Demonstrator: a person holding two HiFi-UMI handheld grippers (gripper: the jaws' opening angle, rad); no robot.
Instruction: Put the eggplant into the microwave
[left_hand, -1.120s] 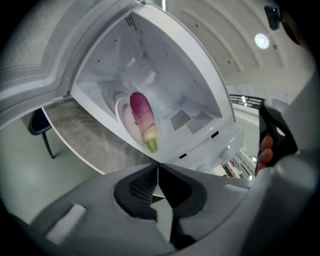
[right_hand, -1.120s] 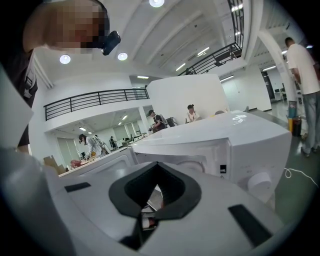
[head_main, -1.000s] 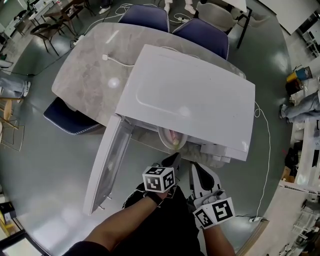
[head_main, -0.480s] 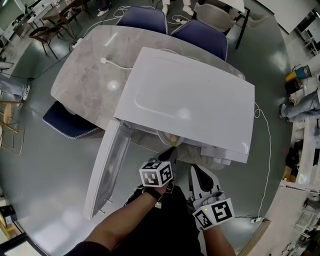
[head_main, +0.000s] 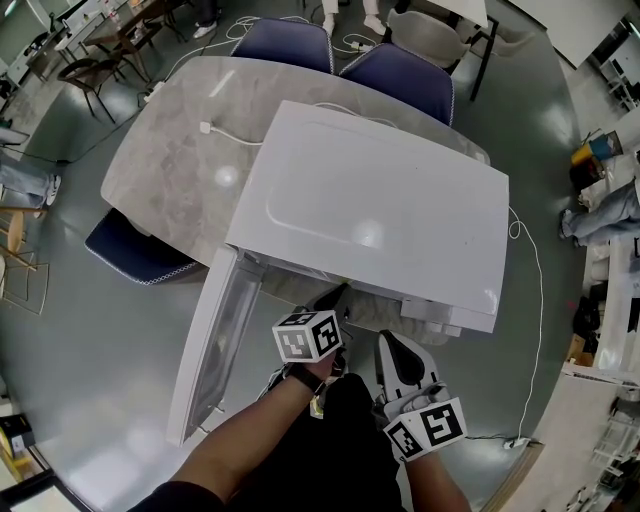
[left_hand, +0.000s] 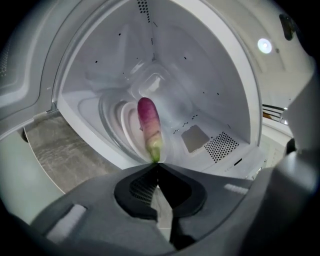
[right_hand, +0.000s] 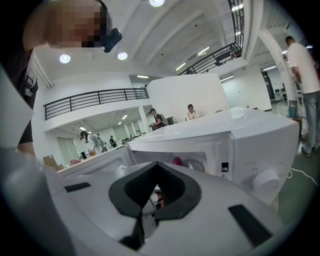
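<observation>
Eggplant (left_hand: 148, 125) is lying lengthwise inside the microwave (left_hand: 220, 75), purple end pointing inward and green stem facing the left gripper (left_hand: 156, 165); its jaws are pressing together empty, as are those of the right gripper (right_hand: 156, 164).

Bright ceiling lights (right_hand: 64, 58), glare spots on the microwave (head_main: 370, 232), fisheye bending at edges, dark vignetted corners
</observation>
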